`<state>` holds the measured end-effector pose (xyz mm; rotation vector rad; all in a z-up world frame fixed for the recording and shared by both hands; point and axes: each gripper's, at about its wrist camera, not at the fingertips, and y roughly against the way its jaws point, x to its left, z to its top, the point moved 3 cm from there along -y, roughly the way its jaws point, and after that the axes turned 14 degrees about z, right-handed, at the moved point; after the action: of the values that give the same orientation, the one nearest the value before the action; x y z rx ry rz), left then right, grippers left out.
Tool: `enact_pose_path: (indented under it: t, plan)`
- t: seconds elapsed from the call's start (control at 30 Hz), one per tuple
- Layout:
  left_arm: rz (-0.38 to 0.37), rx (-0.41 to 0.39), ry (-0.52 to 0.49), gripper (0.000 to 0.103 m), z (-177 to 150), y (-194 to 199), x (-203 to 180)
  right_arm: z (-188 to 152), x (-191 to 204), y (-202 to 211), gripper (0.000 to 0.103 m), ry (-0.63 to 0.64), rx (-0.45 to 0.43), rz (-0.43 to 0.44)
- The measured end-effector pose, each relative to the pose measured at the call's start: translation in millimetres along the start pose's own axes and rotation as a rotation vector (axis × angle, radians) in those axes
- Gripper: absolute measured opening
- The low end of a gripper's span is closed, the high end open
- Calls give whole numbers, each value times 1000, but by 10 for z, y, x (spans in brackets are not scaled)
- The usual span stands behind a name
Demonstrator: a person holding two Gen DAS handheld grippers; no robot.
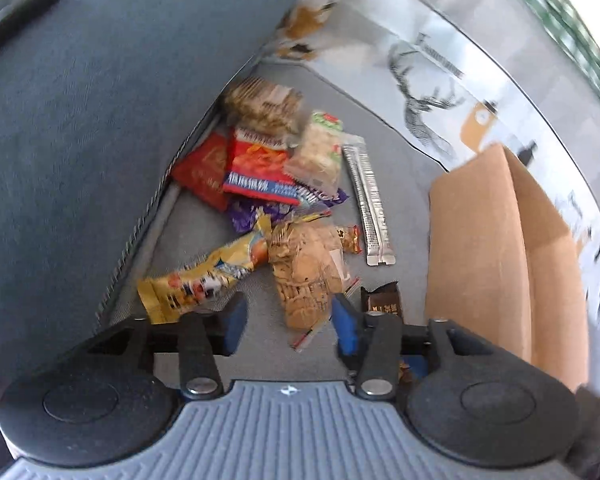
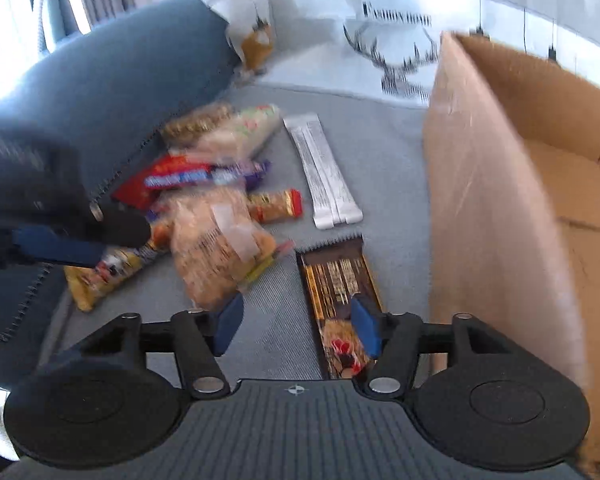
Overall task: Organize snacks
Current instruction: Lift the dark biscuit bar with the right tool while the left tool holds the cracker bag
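Sorting snacks: we held left gripper [image 1: 288,322] open above biscuit bag [image 1: 306,276]; right gripper [image 2: 296,326] open, empty; cardboard box [image 2: 500,200] at three o'clock, probably destination.

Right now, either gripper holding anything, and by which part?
Nothing held. Left gripper is open above the clear cracker bag; right gripper is open beside the brown bar.

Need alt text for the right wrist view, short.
Open right gripper hovers over a grey cushion strewn with snack packets, a dark chocolate bar under its right finger. An open cardboard box stands to the right.
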<state>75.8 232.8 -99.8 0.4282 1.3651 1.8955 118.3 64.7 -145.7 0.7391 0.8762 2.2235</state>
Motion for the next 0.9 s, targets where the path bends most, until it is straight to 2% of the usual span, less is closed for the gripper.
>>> enact_pose_path:
  t: [0.1,0.13,0.2,0.23,0.3,0.4,0.43,0.47,0.53,0.63,0.67,0.7,0.73,0.77,0.8,0.9]
  plan:
    - [25,40,43,70,2,-93,-43,-17,18,-78,66,53,9,-51]
    - [37,52,46,73,4,-130,-63,-27,23,-81,63,61,9,-57]
    - [44,78,46,75,-1,-210,-111,-28,14,-65,44,74,4,-77]
    - [42,93,44,76,-4,-250,-132,-26,17,-59,30,90,3,-89]
    - [40,116,37,78,-24,-325,-172,-27,8,-35,24,99,0,-90]
    - [58,125,11,78,-39,-421,-242,-23,-5,-26,25,101,8,-93]
    - [66,129,2,78,-47,-450,-258,-28,-4,-14,34,101,8,-94]
    - [68,131,-8,78,-49,-473,-271,-29,-9,-16,48,95,10,-92]
    - [71,129,-39,78,-61,-518,-291,-26,-22,-32,58,85,12,-91]
    - [84,140,-79,74,-72,-580,-286,-41,-57,-93,58,60,35,-88]
    - [80,128,-99,66,-65,-571,-289,-45,-80,-111,58,42,41,-82]
    - [81,121,-127,49,-64,-569,-294,-45,-106,-126,57,20,44,-73]
    - [90,118,-151,41,-70,-574,-292,-40,-123,-135,51,0,44,-60]
    - [88,115,-163,28,-66,-575,-284,-38,-132,-131,41,-15,37,-45]
    - [71,113,-165,16,-60,-567,-273,-30,-132,-126,41,-19,31,-35]
    - [58,93,-175,11,-47,-525,-234,-33,-111,-112,40,-23,20,-5]
